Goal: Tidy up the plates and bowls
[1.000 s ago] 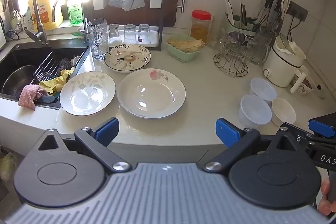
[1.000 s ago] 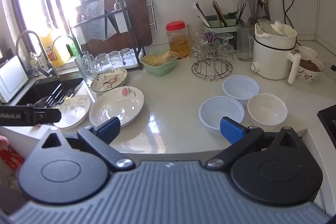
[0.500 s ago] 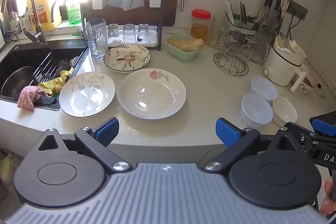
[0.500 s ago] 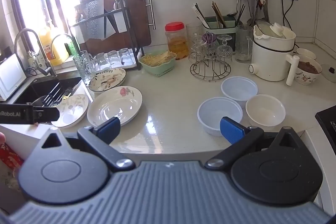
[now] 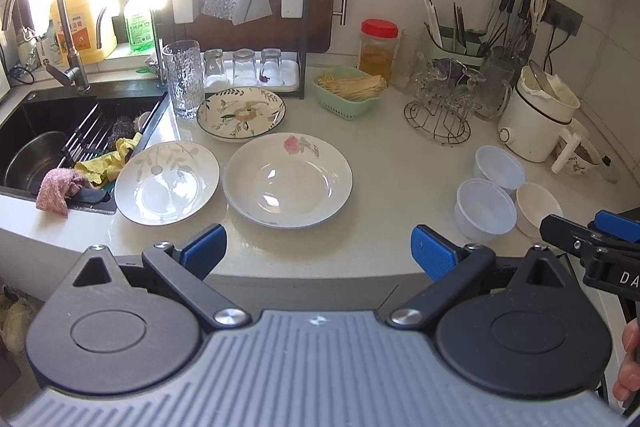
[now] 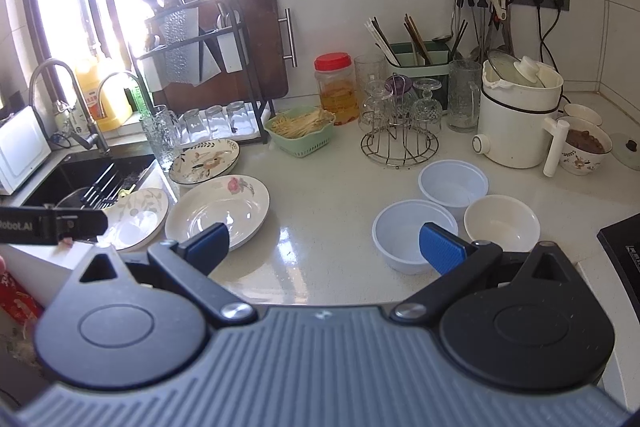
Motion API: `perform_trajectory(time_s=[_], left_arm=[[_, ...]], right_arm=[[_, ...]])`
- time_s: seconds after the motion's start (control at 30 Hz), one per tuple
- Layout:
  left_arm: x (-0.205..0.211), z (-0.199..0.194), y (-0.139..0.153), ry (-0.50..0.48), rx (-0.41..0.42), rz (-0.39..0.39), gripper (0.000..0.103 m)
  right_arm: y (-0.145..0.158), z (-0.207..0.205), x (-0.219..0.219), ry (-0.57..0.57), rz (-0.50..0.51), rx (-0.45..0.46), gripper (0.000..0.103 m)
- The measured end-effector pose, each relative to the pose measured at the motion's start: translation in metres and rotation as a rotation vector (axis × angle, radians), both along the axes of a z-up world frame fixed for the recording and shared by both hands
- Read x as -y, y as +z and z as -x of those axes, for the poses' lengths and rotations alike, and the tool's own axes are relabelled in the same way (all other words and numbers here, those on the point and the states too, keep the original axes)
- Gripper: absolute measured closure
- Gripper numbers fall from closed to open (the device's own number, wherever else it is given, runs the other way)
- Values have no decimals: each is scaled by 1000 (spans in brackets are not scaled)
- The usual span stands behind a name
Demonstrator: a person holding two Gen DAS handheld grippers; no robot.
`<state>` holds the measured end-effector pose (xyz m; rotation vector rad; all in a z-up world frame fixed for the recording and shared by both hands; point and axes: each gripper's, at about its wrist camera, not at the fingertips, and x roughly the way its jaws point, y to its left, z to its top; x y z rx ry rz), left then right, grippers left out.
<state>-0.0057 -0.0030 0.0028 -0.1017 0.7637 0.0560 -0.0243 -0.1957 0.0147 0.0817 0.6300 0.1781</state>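
My left wrist camera looks forward from just off the counter edge [image 5: 360, 267], facing the back wall at 12 o'clock, with the sink [image 5: 52, 131] at 10 and the plates close ahead. My right wrist camera sits further right, equally near, angled slightly leftward, with the bowls nearest. Both views share the large flowered plate [image 5: 288, 181] [image 6: 218, 211], the three bowls and the wire glass rack [image 5: 438, 123] [image 6: 400, 147].

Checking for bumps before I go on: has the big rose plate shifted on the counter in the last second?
No. The rose plate still lies beside the leaf plate, in front of the floral dish; only the cameras drifted.
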Motion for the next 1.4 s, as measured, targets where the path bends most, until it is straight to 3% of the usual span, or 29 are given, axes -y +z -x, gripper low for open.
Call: perform_trajectory(time_s=[0.47, 0.7, 1.4], left_arm=[[-2, 12, -22, -1, -60, -3, 3], [0, 5, -11, -14, -44, 35, 3], [9, -11, -4, -12, -40, 12, 3]], right_arm=[[-5, 7, 2, 18, 13, -8, 0], [-4, 7, 7, 2, 0, 0, 0], [1, 1, 18, -8, -19, 1, 0]])
